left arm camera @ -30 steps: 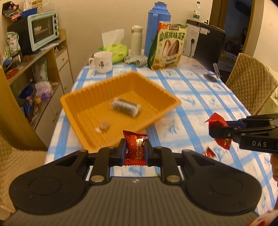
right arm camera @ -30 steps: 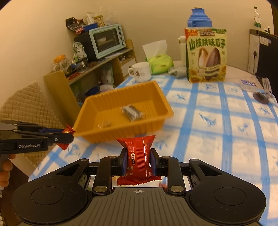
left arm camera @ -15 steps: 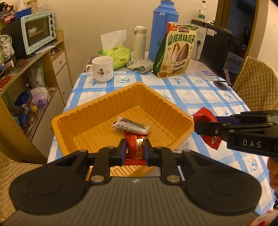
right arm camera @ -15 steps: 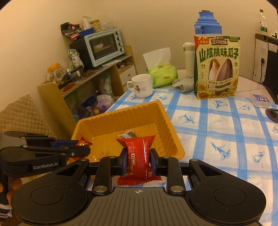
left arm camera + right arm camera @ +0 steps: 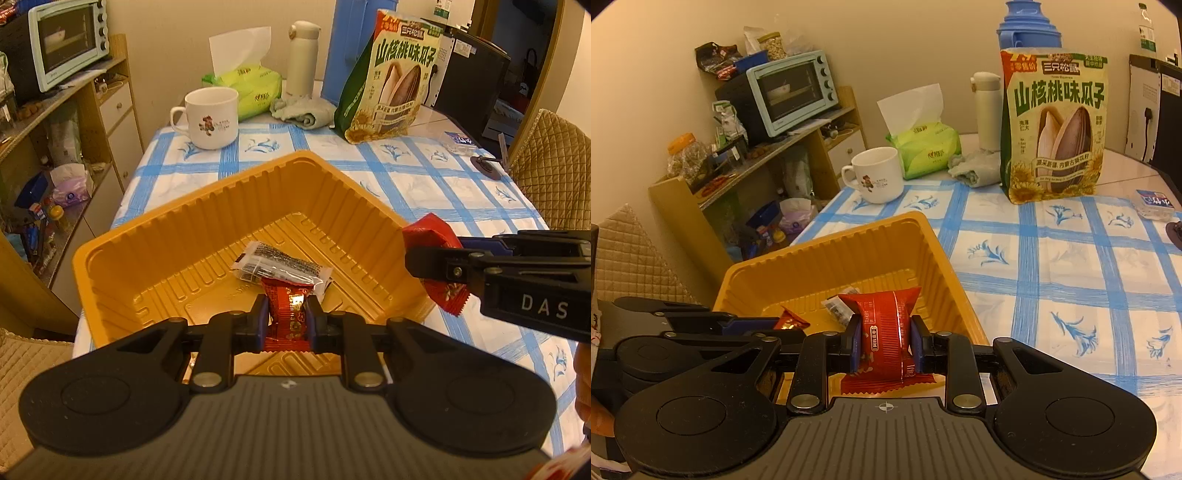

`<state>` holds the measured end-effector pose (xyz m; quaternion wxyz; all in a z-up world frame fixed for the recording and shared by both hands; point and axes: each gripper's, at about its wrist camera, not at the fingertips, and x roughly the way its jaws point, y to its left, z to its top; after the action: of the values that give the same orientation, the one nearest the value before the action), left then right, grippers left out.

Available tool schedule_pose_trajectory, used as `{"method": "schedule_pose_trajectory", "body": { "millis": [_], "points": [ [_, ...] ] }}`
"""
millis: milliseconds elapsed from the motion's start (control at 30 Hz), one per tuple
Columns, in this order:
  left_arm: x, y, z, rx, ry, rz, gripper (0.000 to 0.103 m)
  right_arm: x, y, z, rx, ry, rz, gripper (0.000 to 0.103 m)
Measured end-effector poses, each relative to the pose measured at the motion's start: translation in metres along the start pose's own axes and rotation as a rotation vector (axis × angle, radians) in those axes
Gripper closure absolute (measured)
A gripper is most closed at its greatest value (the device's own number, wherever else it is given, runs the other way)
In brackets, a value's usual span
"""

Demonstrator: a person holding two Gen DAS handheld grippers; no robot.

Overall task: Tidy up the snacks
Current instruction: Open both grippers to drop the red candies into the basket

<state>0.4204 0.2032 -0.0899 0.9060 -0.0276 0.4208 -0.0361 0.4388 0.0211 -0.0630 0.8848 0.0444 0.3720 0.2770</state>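
An orange plastic tray (image 5: 155, 229) stands on the blue-checked tablecloth; it also shows in the right wrist view (image 5: 849, 258). A clear-wrapped dark snack (image 5: 280, 264) lies inside it. My left gripper (image 5: 286, 317) is shut on a small red snack packet (image 5: 288, 314) and holds it over the tray's near part. My right gripper (image 5: 884, 341) is shut on a larger red snack packet (image 5: 886, 332) at the tray's right rim; it shows from the side in the left wrist view (image 5: 436, 258).
A white mug (image 5: 212, 118), a green tissue pack (image 5: 243, 86), a white flask (image 5: 303, 59), a blue thermos (image 5: 1028, 29) and a sunflower-seed bag (image 5: 395, 77) stand at the table's far end. A shelf with a toaster oven (image 5: 790, 92) is on the left. A quilted chair (image 5: 550, 166) is on the right.
Both grippers have moved forward with their red packets, from in front of the tray to over it. The tray now looks much nearer.
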Motion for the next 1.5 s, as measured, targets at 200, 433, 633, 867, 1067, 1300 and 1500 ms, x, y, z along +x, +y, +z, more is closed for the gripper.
{"method": "schedule_pose_trajectory", "body": {
  "millis": [200, 433, 633, 867, 1067, 1300, 1500],
  "points": [
    [0.013, 0.003, 0.0, 0.001, 0.028, -0.02, 0.084, 0.01, -0.004, 0.001, 0.013, 0.013, -0.013, 0.076],
    [0.014, 0.009, -0.001, -0.009, 0.032, -0.024, 0.079, 0.016, -0.008, 0.005, 0.015, 0.019, -0.019, 0.076],
    [0.004, 0.022, 0.004, -0.022, 0.007, -0.005, 0.073, 0.02, -0.01, 0.008, 0.011, 0.017, -0.022, 0.076],
    [-0.011, 0.035, 0.007, -0.039, -0.021, 0.016, 0.064, 0.031, -0.012, 0.016, 0.01, 0.027, -0.015, 0.076],
    [-0.015, 0.042, 0.005, -0.055, -0.023, 0.029, 0.062, 0.044, -0.014, 0.016, 0.044, 0.032, -0.014, 0.075],
    [-0.021, 0.046, 0.0, -0.061, -0.027, 0.04, 0.056, 0.048, -0.016, 0.018, 0.079, 0.029, -0.01, 0.07],
    [-0.032, 0.045, -0.002, -0.063, -0.047, 0.044, 0.047, 0.034, -0.009, 0.013, 0.067, 0.007, -0.011, 0.044]
  ]
}}
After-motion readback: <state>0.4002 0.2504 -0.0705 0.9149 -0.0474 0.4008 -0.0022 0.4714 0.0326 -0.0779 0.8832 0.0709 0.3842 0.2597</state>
